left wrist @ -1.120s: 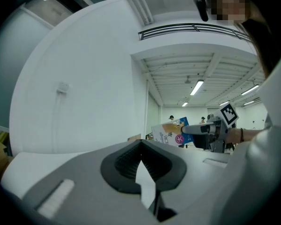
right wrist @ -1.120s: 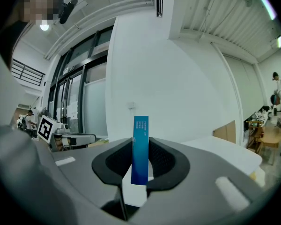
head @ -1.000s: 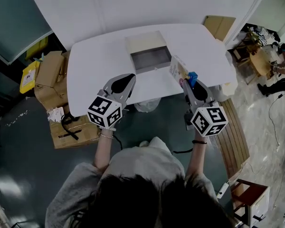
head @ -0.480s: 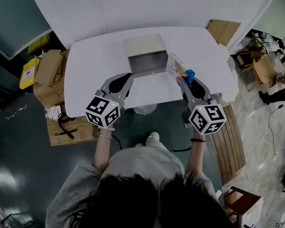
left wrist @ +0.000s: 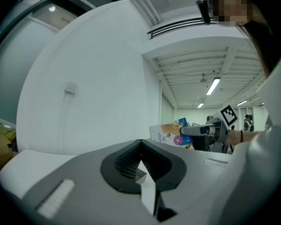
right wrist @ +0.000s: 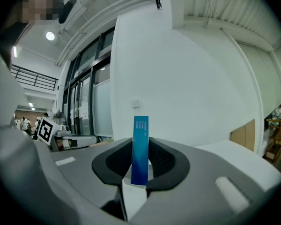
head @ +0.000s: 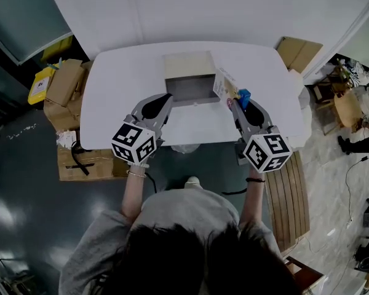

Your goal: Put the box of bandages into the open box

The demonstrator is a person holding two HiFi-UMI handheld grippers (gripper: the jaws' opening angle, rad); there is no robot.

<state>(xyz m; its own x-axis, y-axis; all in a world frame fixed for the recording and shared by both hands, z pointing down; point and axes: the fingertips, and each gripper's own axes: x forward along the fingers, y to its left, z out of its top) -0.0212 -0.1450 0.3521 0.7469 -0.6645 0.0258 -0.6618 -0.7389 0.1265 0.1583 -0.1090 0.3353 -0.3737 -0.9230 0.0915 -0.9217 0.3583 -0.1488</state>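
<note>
An open box (head: pixel 189 65) with a cream lid and a grey inside sits mid-table on the white table (head: pixel 120 85). My right gripper (head: pixel 236 99) is shut on the box of bandages (head: pixel 224 85), held off the table right beside the open box's right edge. In the right gripper view the bandage box's blue narrow side (right wrist: pixel 140 149) stands upright between the pads of the right gripper (right wrist: pixel 140 146). From the left gripper view the bandage box (left wrist: pixel 171 135) shows at the right. My left gripper (head: pixel 165 99) is shut and empty, just in front of the open box's left corner.
Cardboard boxes (head: pixel 64 91) and a yellow item (head: pixel 40 85) lie on the floor left of the table. A slatted wooden bench (head: pixel 289 192) stands at the right, and a flat cardboard piece (head: pixel 299 49) leans beyond the table's far right corner.
The right gripper has carried the box of bandages a little farther away and left, closer to the open box's right side. The left gripper has barely moved.
</note>
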